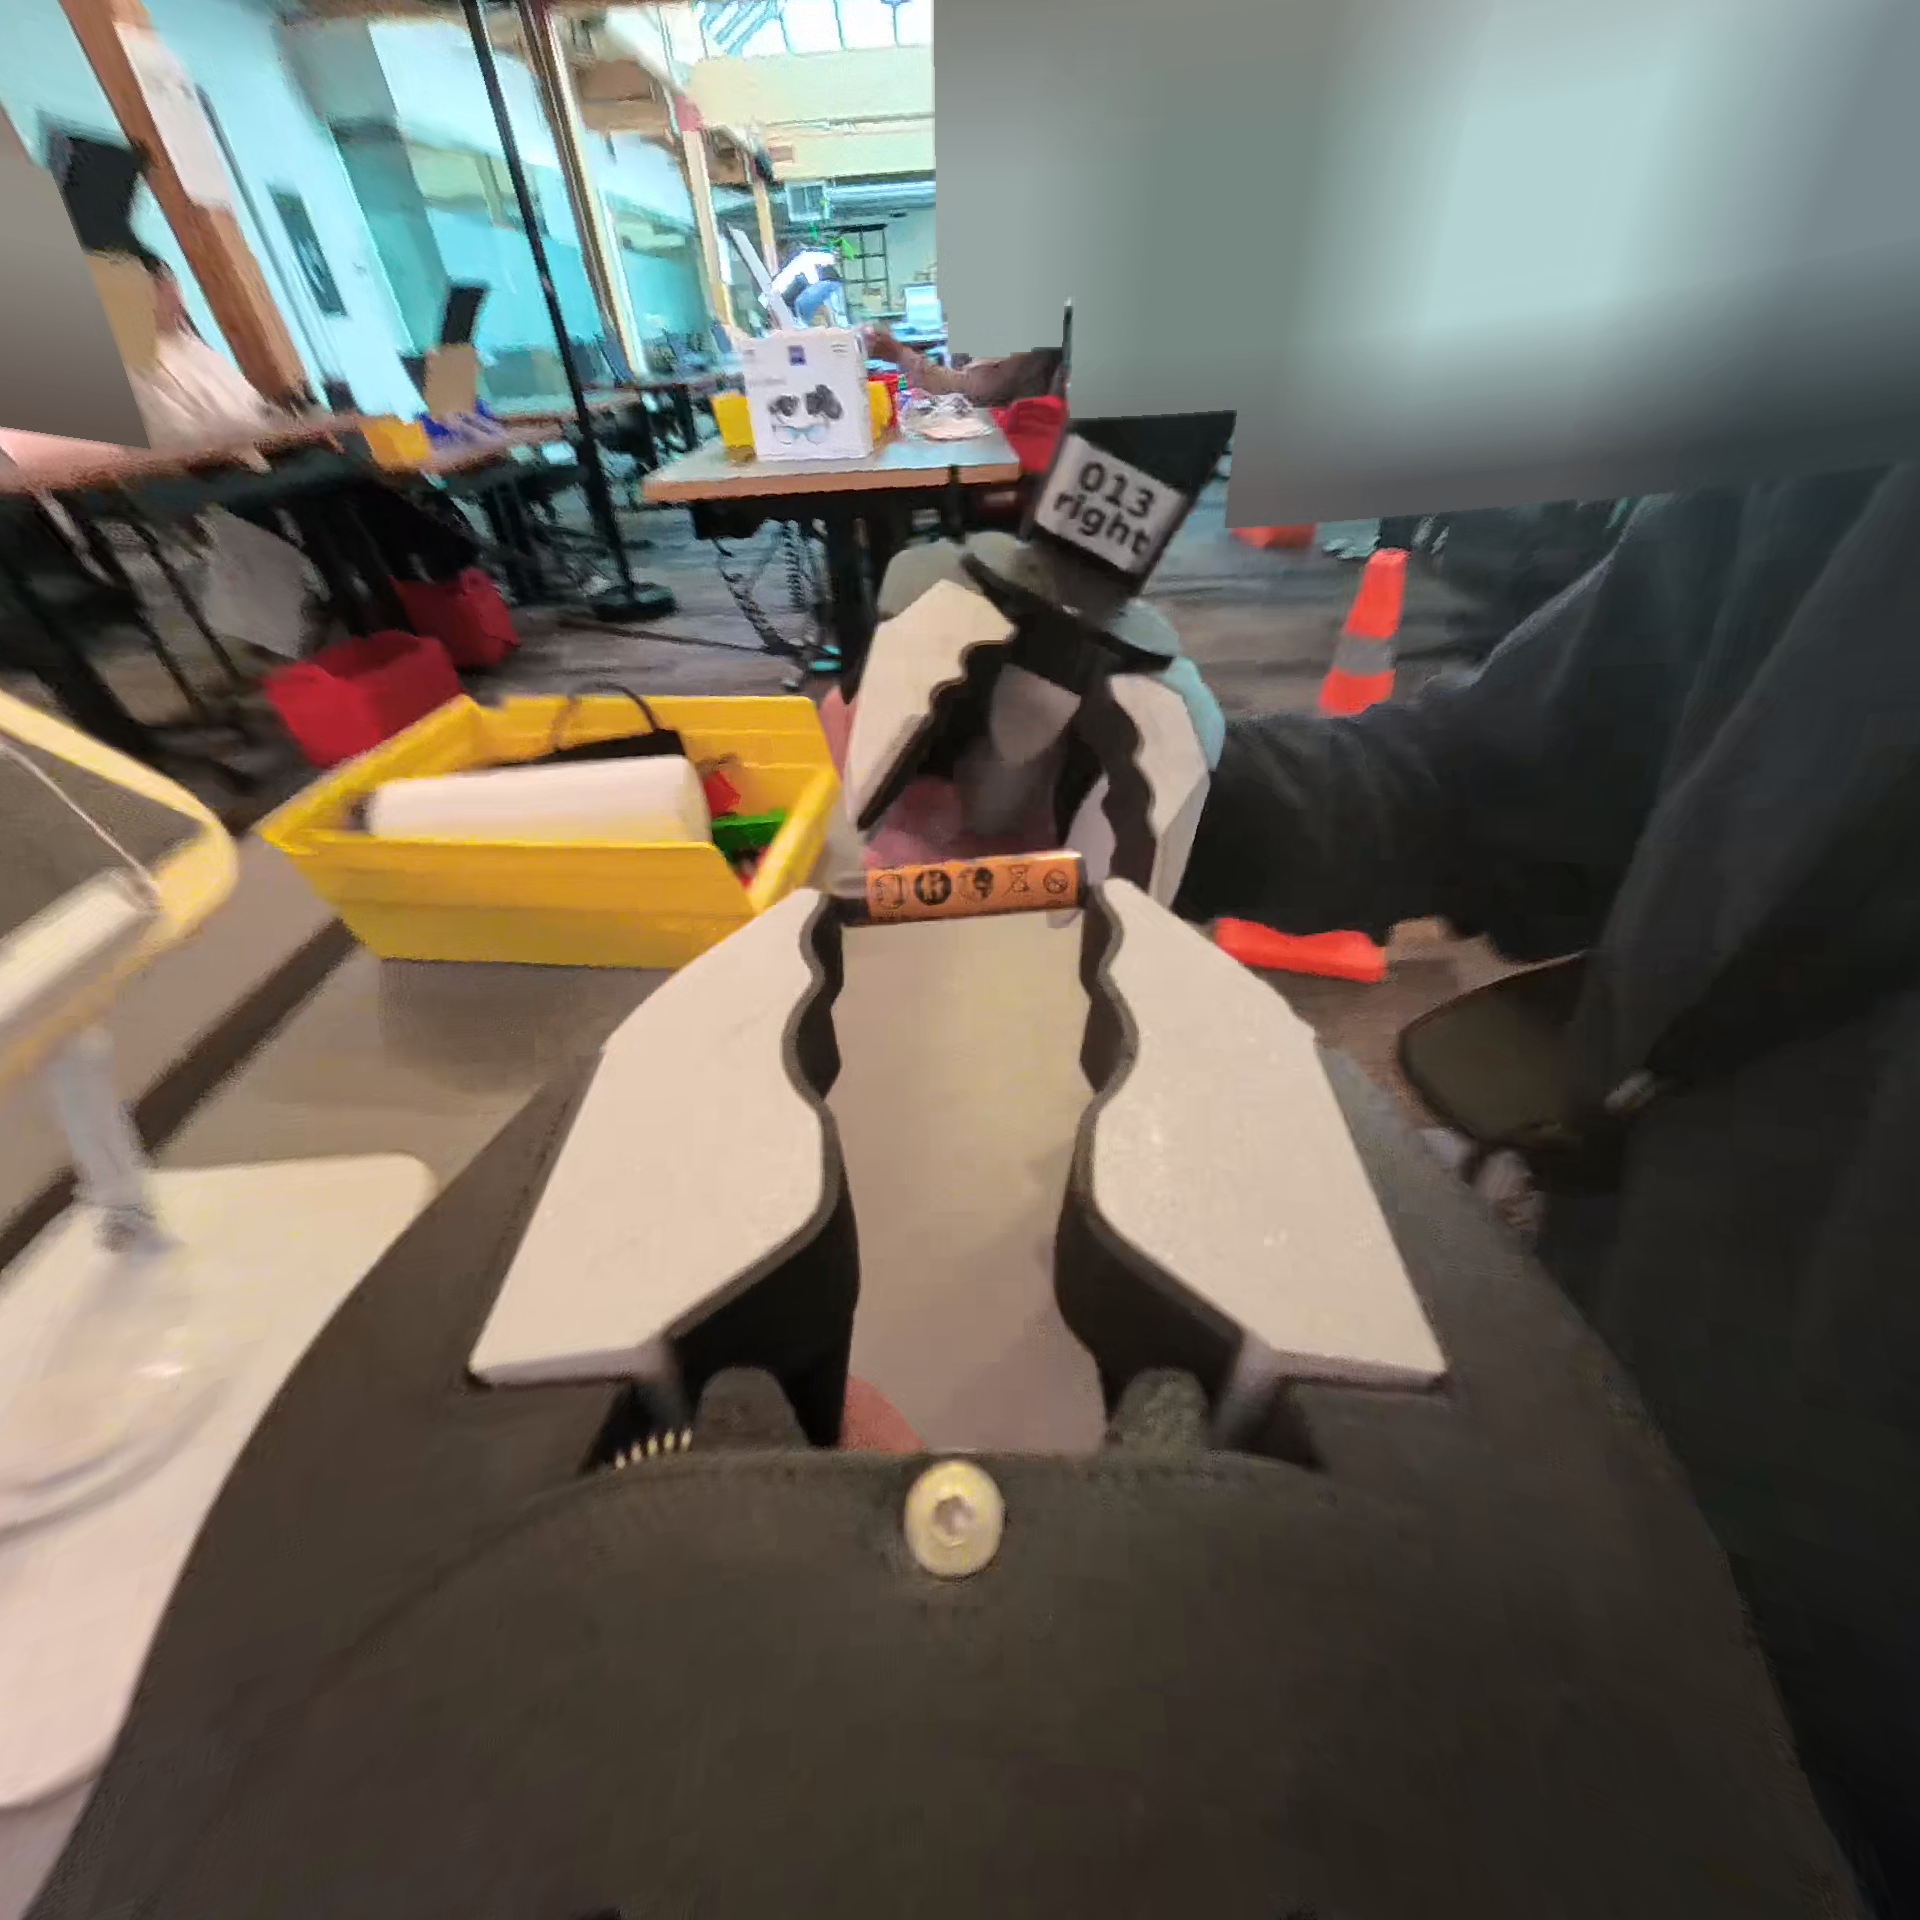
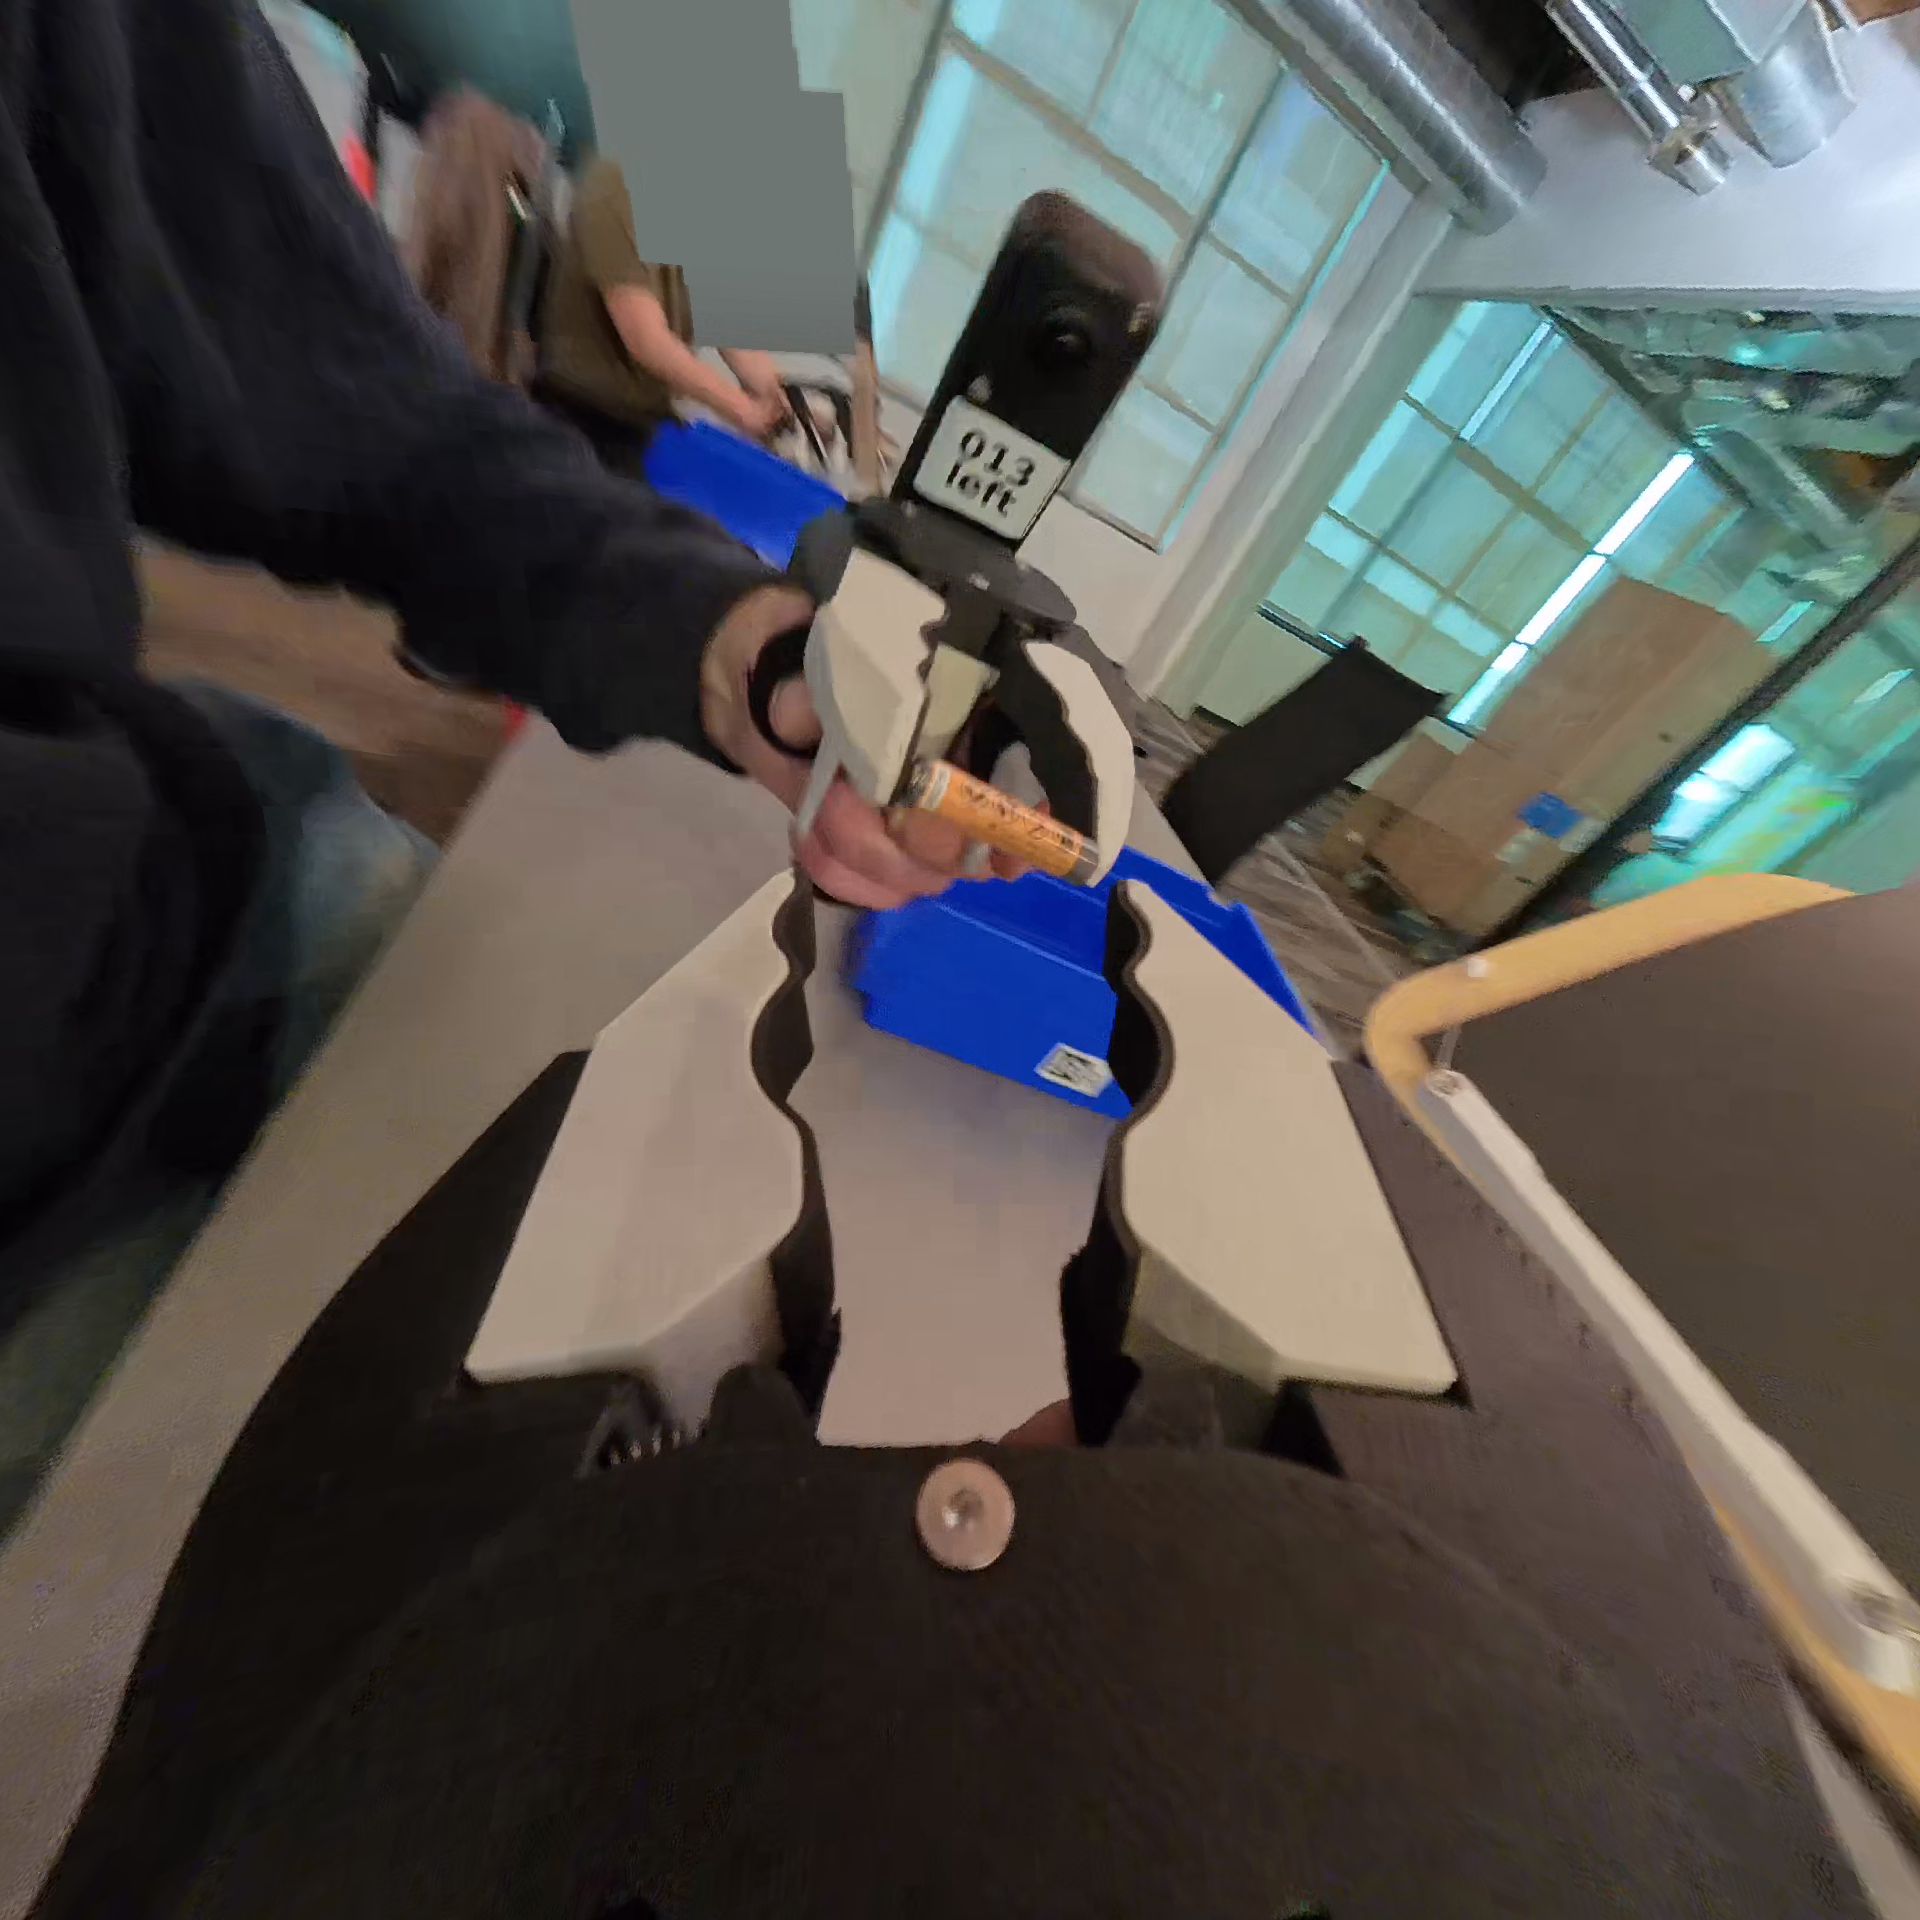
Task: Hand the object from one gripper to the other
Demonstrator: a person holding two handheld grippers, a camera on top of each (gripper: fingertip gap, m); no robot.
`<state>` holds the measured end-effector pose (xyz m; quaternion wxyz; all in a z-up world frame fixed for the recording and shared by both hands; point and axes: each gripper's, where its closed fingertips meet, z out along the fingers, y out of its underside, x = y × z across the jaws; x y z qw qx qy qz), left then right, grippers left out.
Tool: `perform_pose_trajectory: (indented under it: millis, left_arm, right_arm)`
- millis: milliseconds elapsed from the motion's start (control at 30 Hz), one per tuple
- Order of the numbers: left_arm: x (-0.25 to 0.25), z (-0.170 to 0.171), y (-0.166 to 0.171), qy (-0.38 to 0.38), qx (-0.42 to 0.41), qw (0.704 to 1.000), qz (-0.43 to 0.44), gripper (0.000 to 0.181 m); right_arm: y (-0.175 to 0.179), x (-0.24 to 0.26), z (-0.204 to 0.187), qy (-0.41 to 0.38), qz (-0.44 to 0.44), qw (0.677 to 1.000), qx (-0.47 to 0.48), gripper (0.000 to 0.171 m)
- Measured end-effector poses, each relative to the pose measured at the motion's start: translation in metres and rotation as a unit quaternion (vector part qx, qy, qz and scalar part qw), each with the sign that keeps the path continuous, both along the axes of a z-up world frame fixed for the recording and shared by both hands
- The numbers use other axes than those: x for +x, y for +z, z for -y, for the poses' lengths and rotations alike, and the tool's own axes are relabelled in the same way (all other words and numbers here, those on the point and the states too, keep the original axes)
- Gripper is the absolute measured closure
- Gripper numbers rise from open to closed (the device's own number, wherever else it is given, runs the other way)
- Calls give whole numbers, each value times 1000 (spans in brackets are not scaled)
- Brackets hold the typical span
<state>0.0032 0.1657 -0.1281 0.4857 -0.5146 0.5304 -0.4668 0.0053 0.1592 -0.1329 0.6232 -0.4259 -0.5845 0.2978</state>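
Orange and black, the battery [image 1: 971, 886] lies crosswise between the tips of the left gripper [image 1: 961, 914], which is clamped on its two ends and holds it above the grey table [image 1: 499, 1018]. Left of it in the left wrist view a yellow bin [image 1: 540, 883] sits on the table holding a white roll [image 1: 540, 798]. Just beyond the battery the right gripper [image 1: 997, 821] faces it with its fingers spread wide, gripping nothing. In the right wrist view the right gripper [image 2: 961, 904] stands released just below the battery [image 2: 997, 821], apart from it, while the left gripper [image 2: 1003, 810] pinches the battery over a blue bin [image 2: 997, 977].
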Motion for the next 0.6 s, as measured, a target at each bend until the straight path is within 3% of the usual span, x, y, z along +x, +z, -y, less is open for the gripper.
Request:
perform_pose_trajectory:
  millis: [233, 367, 600]
  left_arm:
    - [-9, -3, -3, -52, -212, 976, 13, 138]
    - [-6, 5, -11, -75, -256, 964, 5, 138]
    - [1, 13, -20, -91, -297, 950, 22, 138]
  right_arm:
    - [-14, -9, 3, -102, 105, 973, 180, 122]
    - [-11, -13, 3, -111, 103, 971, 186, 131]
    - [-9, -12, 4, -101, 98, 973, 182, 164]
